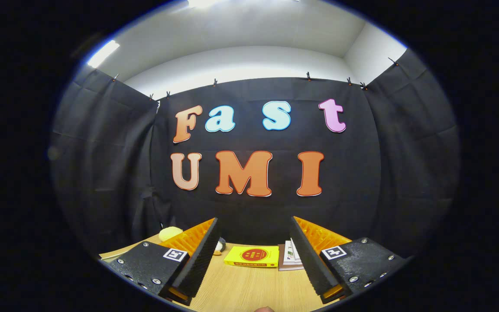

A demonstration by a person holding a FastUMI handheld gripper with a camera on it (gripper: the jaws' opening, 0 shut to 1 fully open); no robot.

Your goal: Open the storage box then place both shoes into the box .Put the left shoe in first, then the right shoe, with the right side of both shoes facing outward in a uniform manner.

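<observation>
My gripper (254, 229) is held level above a wooden table (249, 286), its two fingers spread wide with nothing between them. It is open and faces the booth's back wall. Beyond the fingers, at the far edge of the table, lie small items.
A yellow book (251, 256) lies flat just beyond the fingers near the table's back edge. A stack of booklets (290, 255) sits right of it. A pale yellow rounded object (170, 233) rests at the far left, and a small dark-and-white item (220, 245) peeks past the left finger.
</observation>
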